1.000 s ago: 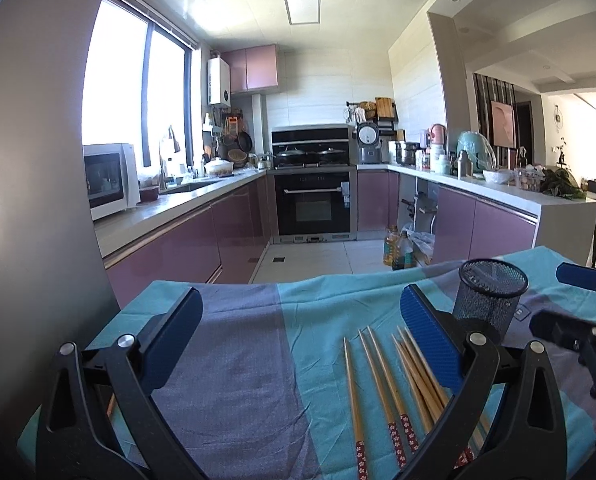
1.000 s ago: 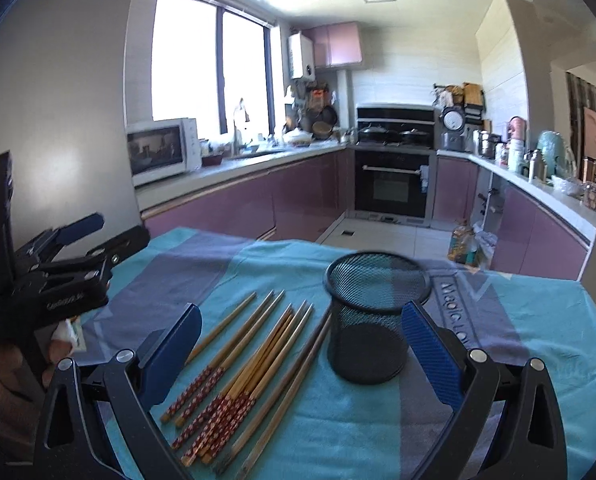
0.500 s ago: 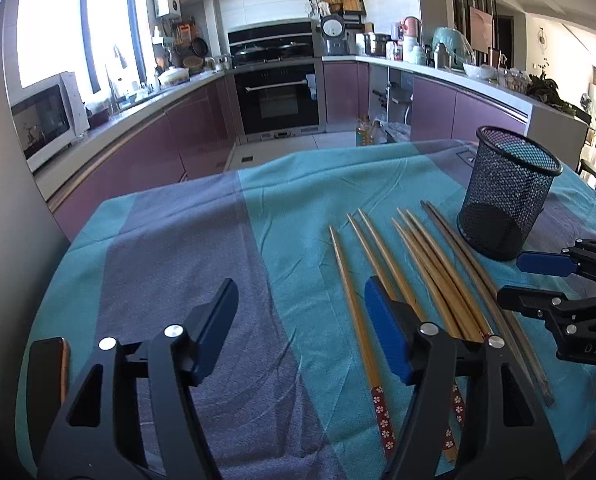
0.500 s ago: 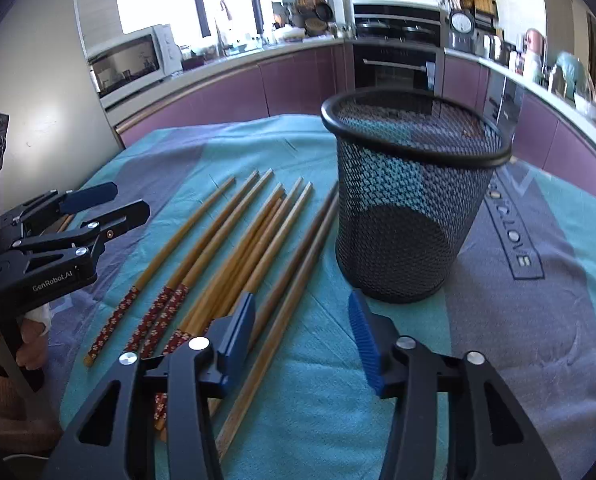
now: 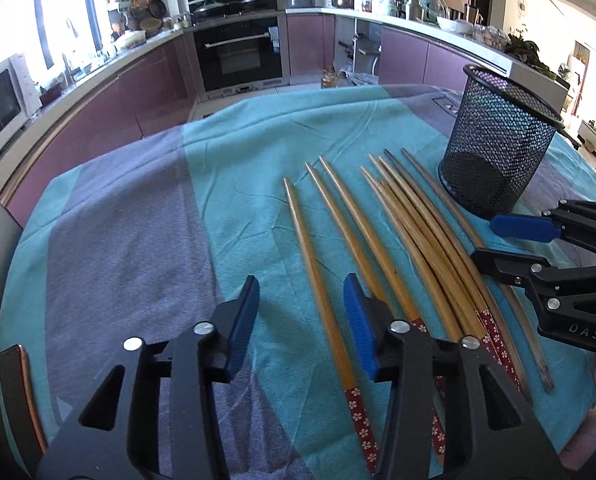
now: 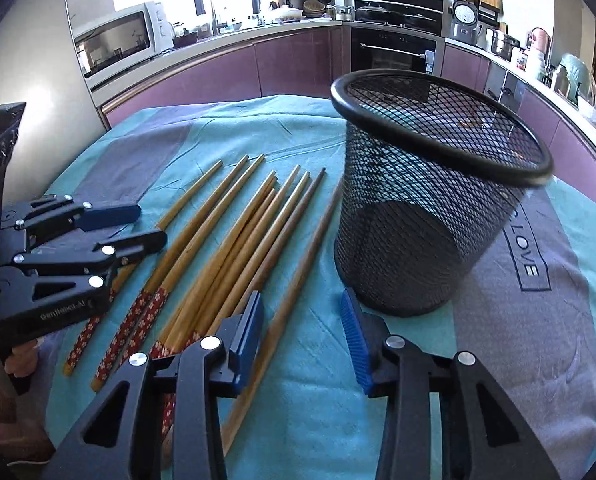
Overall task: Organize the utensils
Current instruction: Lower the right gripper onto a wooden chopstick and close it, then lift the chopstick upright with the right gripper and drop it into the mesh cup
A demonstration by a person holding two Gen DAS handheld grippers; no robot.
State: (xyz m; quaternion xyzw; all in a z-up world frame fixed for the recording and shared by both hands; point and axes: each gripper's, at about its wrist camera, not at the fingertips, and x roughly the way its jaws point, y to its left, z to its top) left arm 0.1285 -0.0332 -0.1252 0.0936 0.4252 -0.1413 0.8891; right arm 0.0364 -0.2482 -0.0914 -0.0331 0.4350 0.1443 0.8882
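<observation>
Several wooden chopsticks (image 5: 410, 240) (image 6: 234, 240), some with red flowered ends, lie side by side on the teal and grey cloth. A black mesh cup (image 5: 494, 152) (image 6: 418, 220) stands upright to their right. My left gripper (image 5: 302, 320) hovers over the leftmost chopstick, which shows between its closing jaws; the pads do not press it. My right gripper (image 6: 302, 332) hangs over the dark rightmost chopstick, just left of the cup, jaws closing, nothing pinched. Each gripper also shows in the other view: the right gripper (image 5: 484, 242) and the left gripper (image 6: 150, 226).
The cloth-covered table (image 5: 138, 240) ends at a rounded far edge, with kitchen counters and an oven beyond. A dark, copper-edged flat object (image 5: 18, 392) lies at the near left corner. A person's hand (image 6: 18, 360) holds the left gripper.
Both grippers tipped downward and dropped closer to the chopsticks. Their jaws narrowed from wide apart to about a third of that. The cup and chopsticks stayed put.
</observation>
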